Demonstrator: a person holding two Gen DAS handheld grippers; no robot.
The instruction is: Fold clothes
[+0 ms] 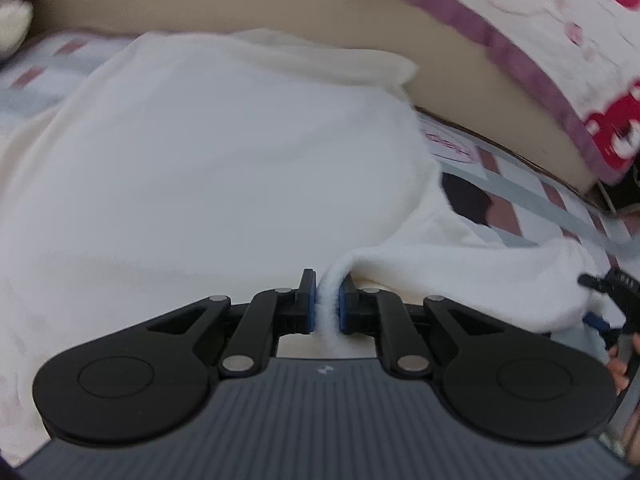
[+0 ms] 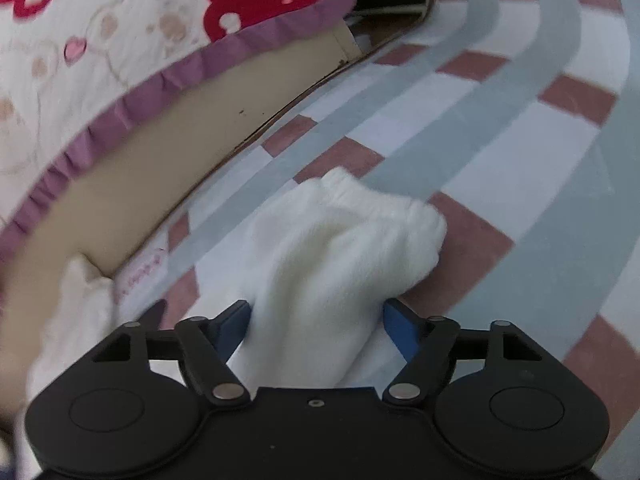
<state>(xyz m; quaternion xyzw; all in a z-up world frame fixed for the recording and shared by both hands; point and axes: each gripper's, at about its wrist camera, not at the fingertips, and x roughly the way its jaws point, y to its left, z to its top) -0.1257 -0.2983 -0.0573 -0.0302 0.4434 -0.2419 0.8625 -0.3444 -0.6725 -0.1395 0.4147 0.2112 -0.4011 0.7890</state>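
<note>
My left gripper [image 1: 328,306] pinching fold of white fleece garment [image 1: 208,184], blue pads [image 1: 311,308] pressed on fabric from both sides. Garment spread over checked bedsheet [image 1: 560,204], far edge against tan cardboard panel [image 1: 248,16]. My right gripper [image 2: 316,320] spread wide, cuffed white sleeve end [image 2: 344,236] lying between fingers, pads not pressing it. Cartoon-print quilt with purple ruffle [image 2: 100,52] above cardboard. Right gripper also visible at left view's right edge. Both views motion-blurred.

The garment [image 1: 208,184] lies spread on the bed sheet [image 2: 500,168]. Its sleeve [image 2: 340,248] extends to the right. The cardboard [image 1: 248,12] stands behind, with the quilt [image 2: 100,32] draped over it.
</note>
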